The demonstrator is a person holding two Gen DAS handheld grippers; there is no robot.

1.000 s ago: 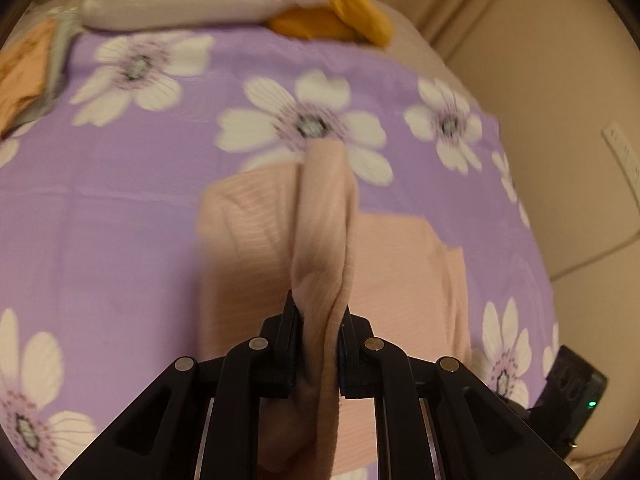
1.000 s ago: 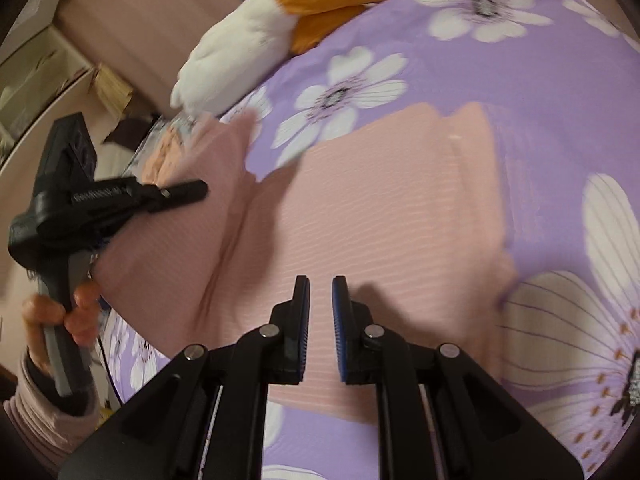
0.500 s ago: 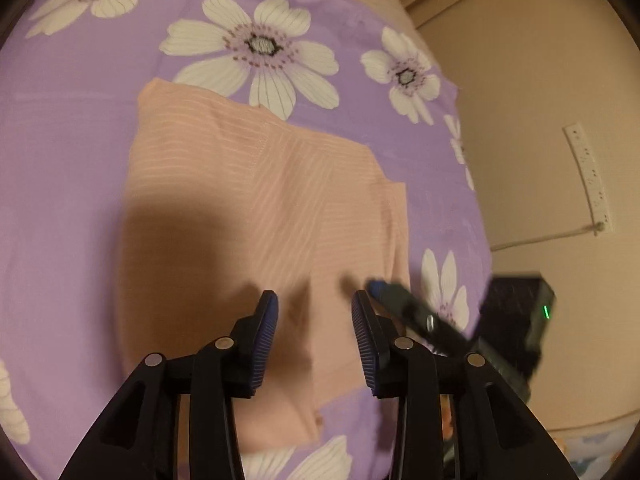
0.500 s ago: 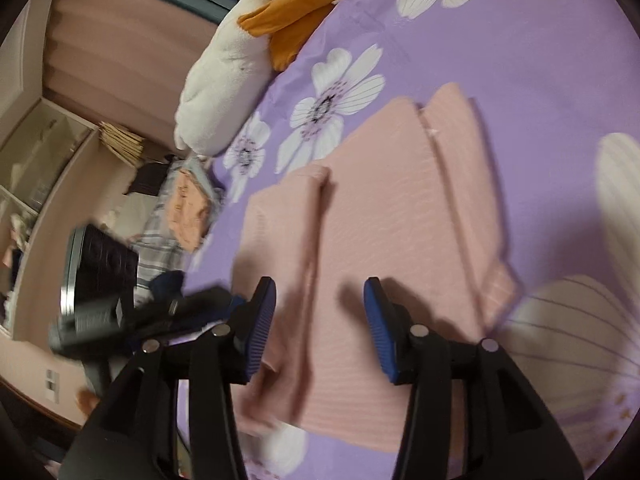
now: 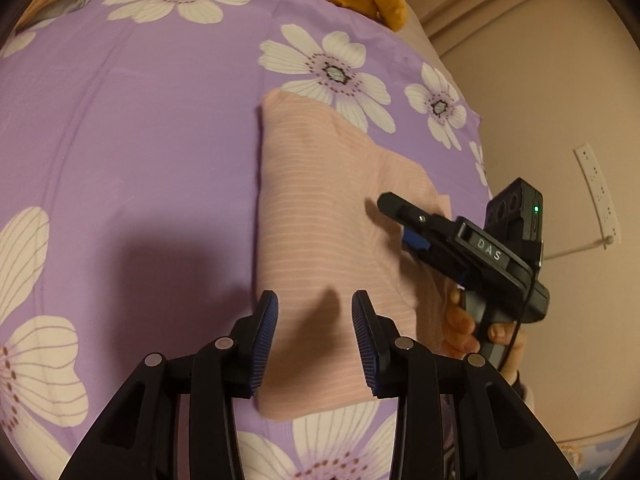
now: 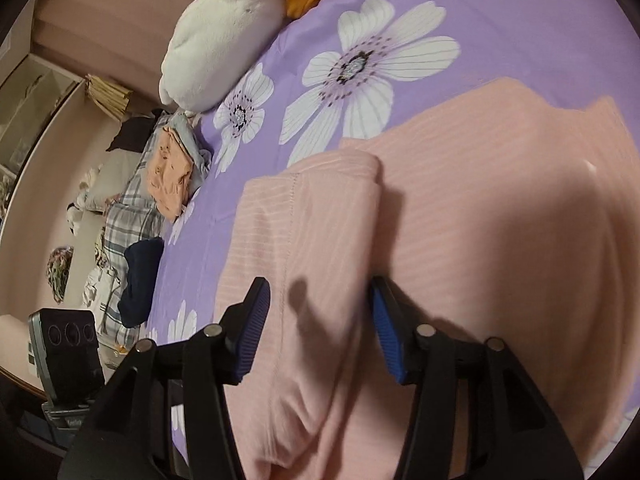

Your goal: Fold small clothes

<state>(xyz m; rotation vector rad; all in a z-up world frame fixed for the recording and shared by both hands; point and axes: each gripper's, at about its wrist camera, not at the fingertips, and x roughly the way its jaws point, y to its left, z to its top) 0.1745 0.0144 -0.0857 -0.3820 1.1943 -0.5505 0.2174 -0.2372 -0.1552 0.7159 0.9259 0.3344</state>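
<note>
Purple bedding printed with white daisies (image 5: 132, 128) is spread across the bed, and a folded pink ribbed garment (image 5: 320, 216) is laid flat on it. A white and orange plush toy (image 6: 224, 36) is seen at 11 o'clock in the right wrist view, a heap of other clothes (image 6: 160, 184) at 9 o'clock. The left tool (image 5: 314, 332) is held partly open above the garment's near edge, nothing gripped. The right tool (image 6: 320, 328), having just narrowed slightly, is held apart over a folded flap, nothing pinched.
</note>
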